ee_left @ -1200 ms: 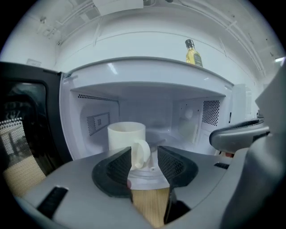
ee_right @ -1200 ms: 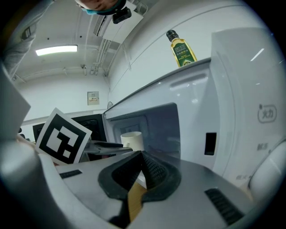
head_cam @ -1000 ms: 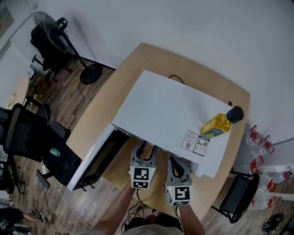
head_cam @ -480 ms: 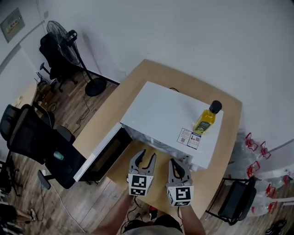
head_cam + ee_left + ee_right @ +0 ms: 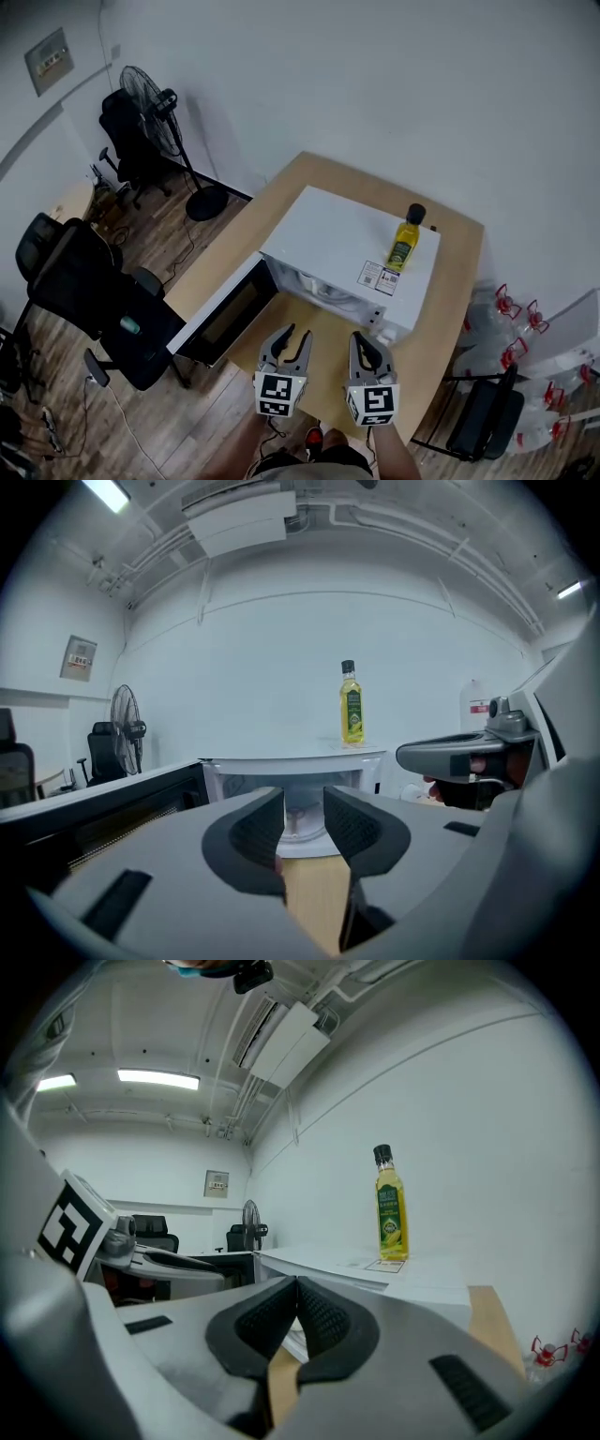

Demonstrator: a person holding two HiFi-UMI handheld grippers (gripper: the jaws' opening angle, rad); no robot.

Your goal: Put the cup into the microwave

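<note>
At far left the microwave door [image 5: 225, 314] hangs open. My left tongs [image 5: 292, 336] are part open, have just been narrowing, nothing between them. The pale shape inside the microwave [image 5: 347, 234] looks like the cup [image 5: 321, 286], blurry, so I'd say it's placed. My right tongs [image 5: 364, 343] are closed, empty. Only the door is left to close.

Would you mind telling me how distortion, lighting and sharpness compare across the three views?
Head view: evenly lit and sharp, with mild wide-angle bowing. Left gripper view: strong fisheye, black corners, ceiling light blown out. Right gripper view: same fisheye and dark rim, bottle crisp.
</note>
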